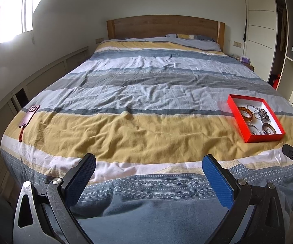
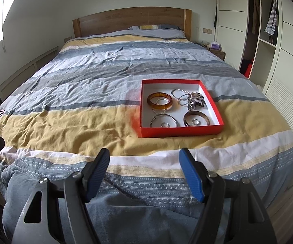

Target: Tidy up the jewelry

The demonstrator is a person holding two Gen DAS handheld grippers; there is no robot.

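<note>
A shallow red box (image 2: 178, 131) with a white inside lies on the striped bedspread; it also shows in the left wrist view (image 1: 233, 111). In it lie an amber bangle (image 2: 159, 100), a thin silver bangle (image 2: 163, 121), a dark bangle (image 2: 196, 118), and a tangle of bead and chain necklaces (image 2: 191, 98). Small rings lie inside the bangles. My right gripper (image 2: 144, 158) is open and empty at the foot of the bed, short of the box. My left gripper (image 1: 149, 163) is open and empty, left of the box.
A pink phone with a red strap (image 1: 29, 116) lies near the bed's left edge. The bed (image 2: 85, 77) has a wooden headboard (image 2: 130, 20). A wardrobe (image 2: 268, 30) stands on the right, and a nightstand (image 2: 215, 49) beside the headboard.
</note>
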